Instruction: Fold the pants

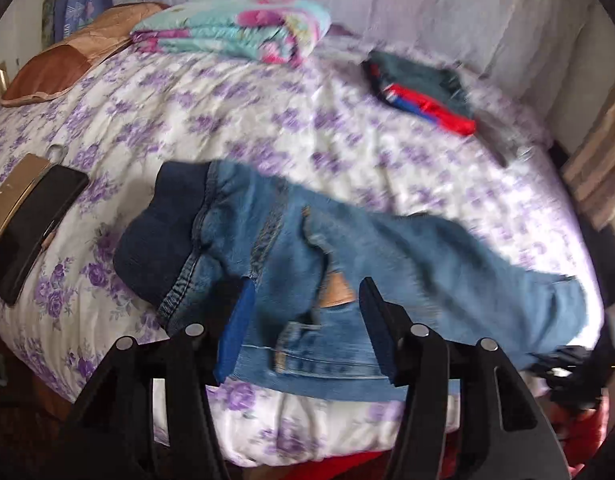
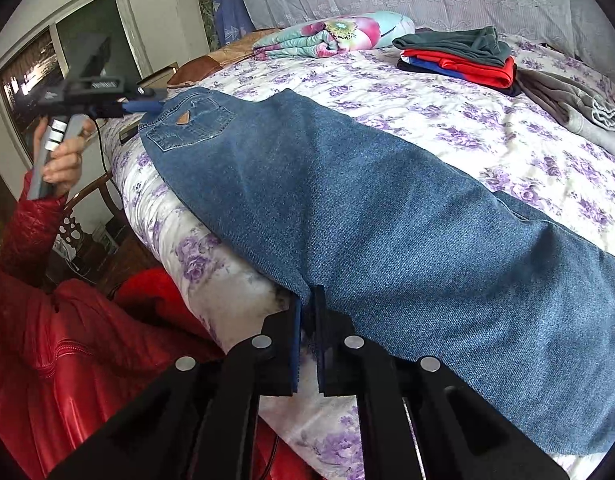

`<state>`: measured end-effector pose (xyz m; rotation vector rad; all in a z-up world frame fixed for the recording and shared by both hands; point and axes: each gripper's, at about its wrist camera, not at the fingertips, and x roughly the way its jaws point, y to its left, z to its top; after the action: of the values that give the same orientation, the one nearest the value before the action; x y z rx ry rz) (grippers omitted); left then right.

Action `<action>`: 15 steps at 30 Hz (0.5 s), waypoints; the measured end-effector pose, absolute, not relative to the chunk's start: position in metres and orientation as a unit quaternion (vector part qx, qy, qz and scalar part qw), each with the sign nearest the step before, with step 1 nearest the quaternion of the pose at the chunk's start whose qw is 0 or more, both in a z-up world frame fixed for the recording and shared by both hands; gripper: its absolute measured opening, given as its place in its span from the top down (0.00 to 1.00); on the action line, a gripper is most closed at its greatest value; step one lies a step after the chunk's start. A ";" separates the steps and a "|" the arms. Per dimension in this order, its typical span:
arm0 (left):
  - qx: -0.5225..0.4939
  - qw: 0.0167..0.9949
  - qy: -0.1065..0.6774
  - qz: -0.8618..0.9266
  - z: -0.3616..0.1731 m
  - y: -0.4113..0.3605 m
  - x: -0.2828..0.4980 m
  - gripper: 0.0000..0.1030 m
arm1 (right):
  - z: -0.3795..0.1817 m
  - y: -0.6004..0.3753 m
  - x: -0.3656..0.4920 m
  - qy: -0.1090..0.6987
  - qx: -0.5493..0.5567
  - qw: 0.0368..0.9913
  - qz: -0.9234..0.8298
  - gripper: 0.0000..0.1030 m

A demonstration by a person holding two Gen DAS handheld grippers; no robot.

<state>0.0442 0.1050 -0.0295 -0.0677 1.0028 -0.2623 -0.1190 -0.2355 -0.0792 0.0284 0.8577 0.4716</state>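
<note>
floral bed [image 2: 427, 120], jeans [image 2: 387, 208] in right tongs [image 2: 306, 344]

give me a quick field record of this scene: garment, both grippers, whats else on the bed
garment: jeans laid lengthwise along the bed's near edge, back pocket up
left gripper: open, fingers straddling the waistband end
right gripper: shut on the jeans' near edge, partway down the leg
surface: floral bedspread
other items: folded clothes stack, grey garment, floral quilt, dark phone
fold status: not folded across yet
</note>
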 end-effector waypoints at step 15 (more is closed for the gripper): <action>0.039 0.904 0.347 -0.245 0.013 0.006 -0.011 0.29 | -0.031 -0.365 -0.186 0.298 0.206 0.932 -0.006 0.78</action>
<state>-0.0110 0.0061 0.0127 0.0804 0.7173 -0.5056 -0.1859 -0.3651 -0.0306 0.4215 0.6092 -0.0131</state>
